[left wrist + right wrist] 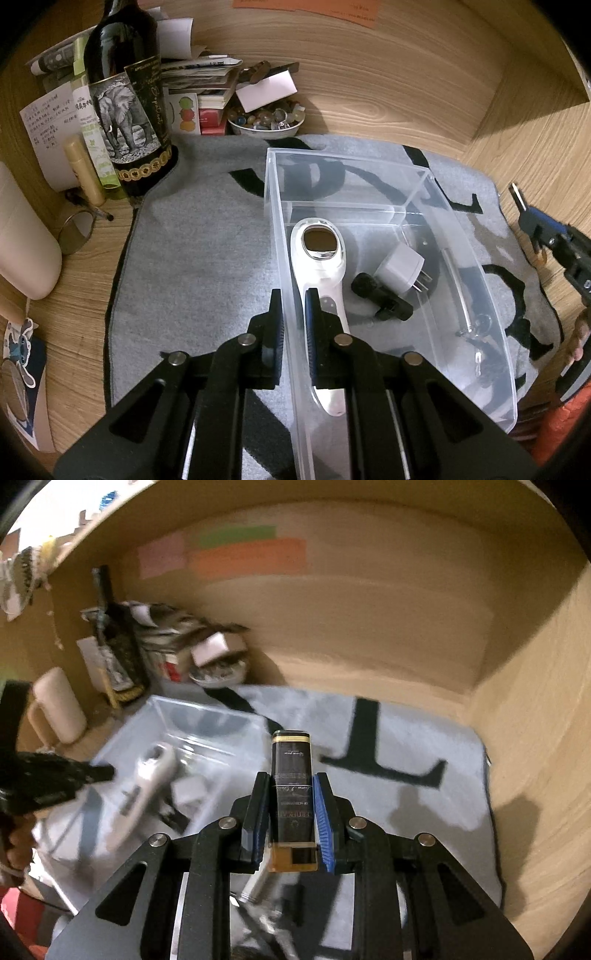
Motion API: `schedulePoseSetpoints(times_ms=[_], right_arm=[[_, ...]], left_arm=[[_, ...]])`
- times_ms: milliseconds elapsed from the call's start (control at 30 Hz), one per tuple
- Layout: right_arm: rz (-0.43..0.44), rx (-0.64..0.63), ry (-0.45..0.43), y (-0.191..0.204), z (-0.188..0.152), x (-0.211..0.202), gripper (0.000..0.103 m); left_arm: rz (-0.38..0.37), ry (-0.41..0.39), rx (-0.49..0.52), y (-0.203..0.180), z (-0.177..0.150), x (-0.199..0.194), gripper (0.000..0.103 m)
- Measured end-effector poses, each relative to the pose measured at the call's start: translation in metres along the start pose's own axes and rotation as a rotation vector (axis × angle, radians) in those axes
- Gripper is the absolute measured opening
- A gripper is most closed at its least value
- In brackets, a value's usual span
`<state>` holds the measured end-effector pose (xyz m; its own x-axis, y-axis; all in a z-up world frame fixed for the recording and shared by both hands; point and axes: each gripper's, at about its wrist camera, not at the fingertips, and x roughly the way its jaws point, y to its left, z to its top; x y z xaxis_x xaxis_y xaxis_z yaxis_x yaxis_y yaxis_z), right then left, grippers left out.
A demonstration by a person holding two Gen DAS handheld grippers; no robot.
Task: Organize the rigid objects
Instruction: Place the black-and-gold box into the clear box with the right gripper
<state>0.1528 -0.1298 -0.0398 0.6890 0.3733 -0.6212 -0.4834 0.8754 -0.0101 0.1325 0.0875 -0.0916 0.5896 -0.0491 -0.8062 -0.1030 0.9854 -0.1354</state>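
Left gripper (pixel 293 321) pinches the near-left wall of the clear bin (pixel 480 266); right gripper (pixel 290 808) pinches a dark bottle (pixel 291 775).

The bottle hangs above the grey mat (pixel 424 746), right of the bin; the mat's right part lies bare up to the wooden wall (pixel 535 738).

The right gripper (pixel 290 812) pinches a dark bottle (pixel 291 797) between its fingers, above a gray cloth (pixel 424 812) with black marks, while a clear box (pixel 166 716) with a white gadget (pixel 147 779) inside sits to the left.
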Motion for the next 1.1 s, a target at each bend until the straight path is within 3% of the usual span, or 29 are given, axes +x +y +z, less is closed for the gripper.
schedulePoseSetpoints(times_ms=[300, 667, 1100], right_arm=[[0.104, -0.084, -0.016, 0.048, 0.012, 0.005, 0.022], [0.164, -0.197, 0.097, 0.088, -0.002, 0.037, 0.022], [0.206, -0.243, 0.225, 0.117, -0.015, 0.063, 0.022]], left_arm=[[-0.005, -0.002, 0.004, -0.002, 0.000, 0.000, 0.010], [-0.022, -0.014, 0.013, 0.001, -0.002, -0.001, 0.010], [-0.050, -0.014, 0.004, 0.006, -0.002, -0.001, 0.010]])
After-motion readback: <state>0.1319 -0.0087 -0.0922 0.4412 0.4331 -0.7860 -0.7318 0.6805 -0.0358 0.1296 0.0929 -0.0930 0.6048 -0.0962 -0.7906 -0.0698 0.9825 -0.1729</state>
